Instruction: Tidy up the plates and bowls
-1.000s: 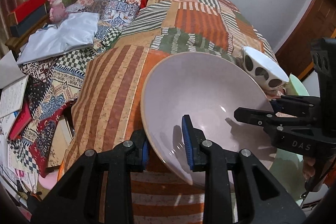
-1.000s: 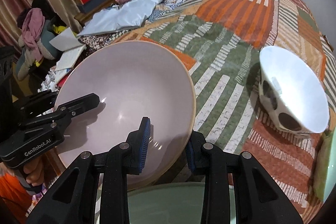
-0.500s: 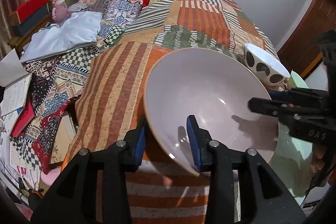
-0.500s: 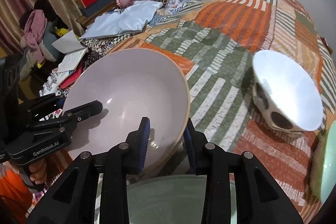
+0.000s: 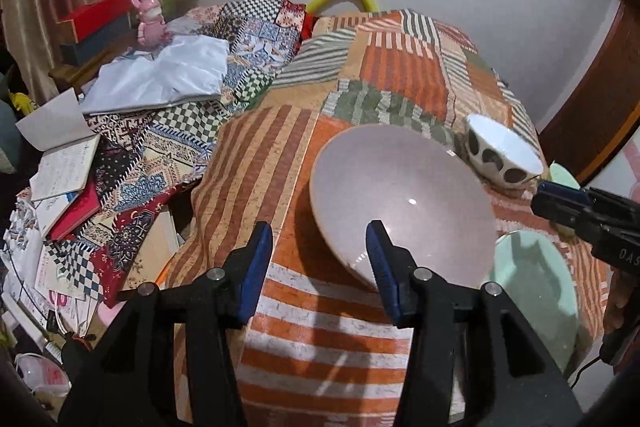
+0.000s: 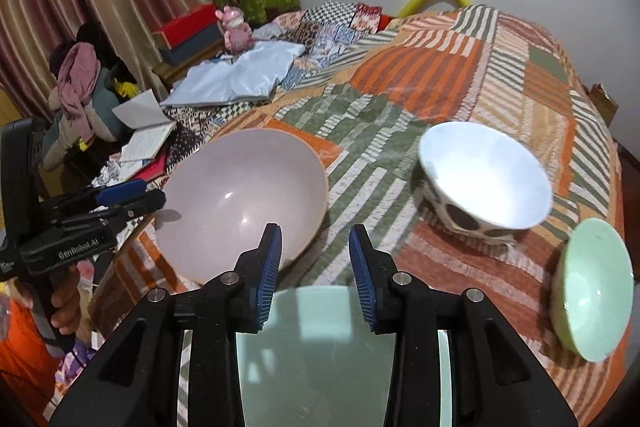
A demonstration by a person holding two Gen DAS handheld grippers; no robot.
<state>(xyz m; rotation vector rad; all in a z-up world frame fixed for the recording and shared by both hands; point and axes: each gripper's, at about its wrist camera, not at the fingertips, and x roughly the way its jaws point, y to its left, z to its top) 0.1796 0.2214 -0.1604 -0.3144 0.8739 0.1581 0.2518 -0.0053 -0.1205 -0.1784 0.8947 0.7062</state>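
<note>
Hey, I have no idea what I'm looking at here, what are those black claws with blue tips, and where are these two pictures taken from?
Each claw is a hand-held tool; a person holds one in each hand, each with a camera looking along its fingers. One picture looks from the left tool, the other from the right tool. On the patchwork cloth sit a large pink bowl, a white spotted bowl, a small green bowl and a pale green plate. Both tools have just been opening; neither holds anything.
</note>
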